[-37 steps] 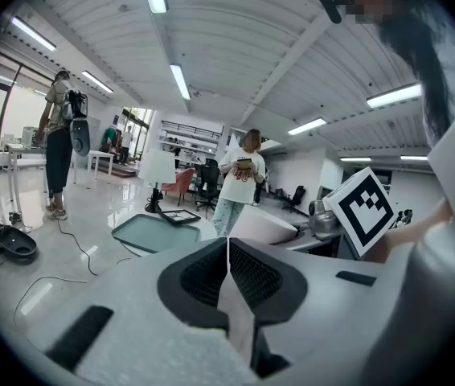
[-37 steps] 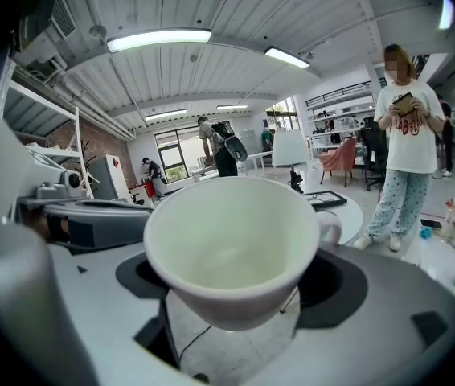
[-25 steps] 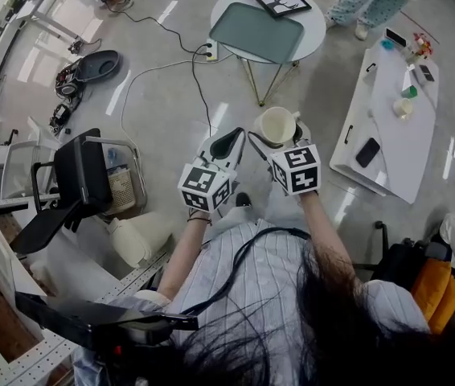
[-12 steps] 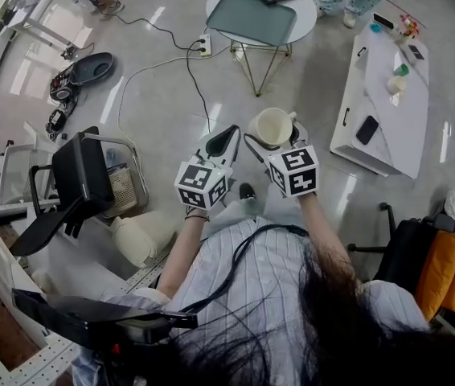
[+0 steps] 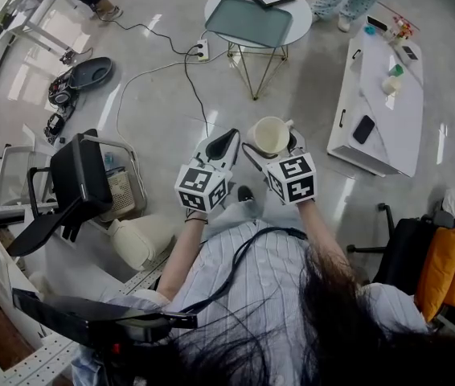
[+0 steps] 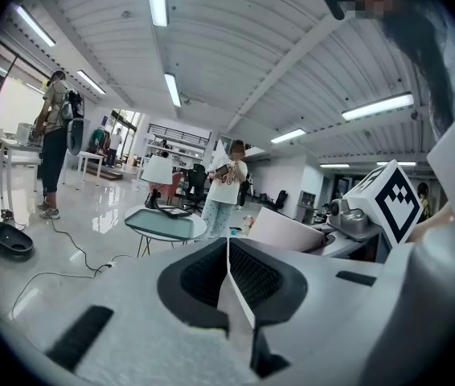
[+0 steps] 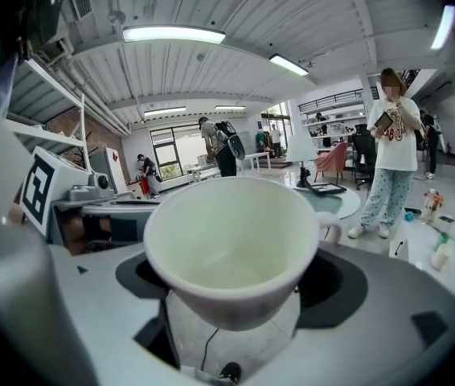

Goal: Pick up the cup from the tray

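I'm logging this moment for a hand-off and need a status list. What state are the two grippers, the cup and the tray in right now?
white ceramic cup: empty, mouth up, held in the air, off the tray.
right gripper: shut on the white ceramic cup.
left gripper: shut, nothing between its jaws.
grey-green rectangular tray: bare, lying flat on the round white table.
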A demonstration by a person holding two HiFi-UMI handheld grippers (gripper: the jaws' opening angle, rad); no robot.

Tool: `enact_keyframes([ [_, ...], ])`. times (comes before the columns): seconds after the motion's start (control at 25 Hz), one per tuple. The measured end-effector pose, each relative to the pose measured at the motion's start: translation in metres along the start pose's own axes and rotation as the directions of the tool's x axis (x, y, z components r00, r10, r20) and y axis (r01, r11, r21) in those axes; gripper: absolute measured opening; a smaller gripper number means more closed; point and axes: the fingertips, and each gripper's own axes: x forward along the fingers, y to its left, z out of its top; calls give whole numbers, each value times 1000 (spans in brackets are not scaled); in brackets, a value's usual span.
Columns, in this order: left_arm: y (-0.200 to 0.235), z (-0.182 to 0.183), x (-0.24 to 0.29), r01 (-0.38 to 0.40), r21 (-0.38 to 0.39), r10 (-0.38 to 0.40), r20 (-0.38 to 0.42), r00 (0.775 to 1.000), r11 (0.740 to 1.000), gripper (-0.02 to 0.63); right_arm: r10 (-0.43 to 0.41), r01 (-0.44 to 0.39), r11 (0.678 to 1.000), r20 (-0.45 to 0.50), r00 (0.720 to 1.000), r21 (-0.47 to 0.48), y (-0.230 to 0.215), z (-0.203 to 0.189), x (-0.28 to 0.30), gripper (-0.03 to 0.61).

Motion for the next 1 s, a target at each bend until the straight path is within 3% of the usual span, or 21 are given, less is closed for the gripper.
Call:
enact_keyframes([
  [1.0, 0, 10, 4, 7, 10, -8, 20, 1000, 1000, 14, -9, 9, 1000, 0, 1000, -8, -4, 5, -2, 411],
])
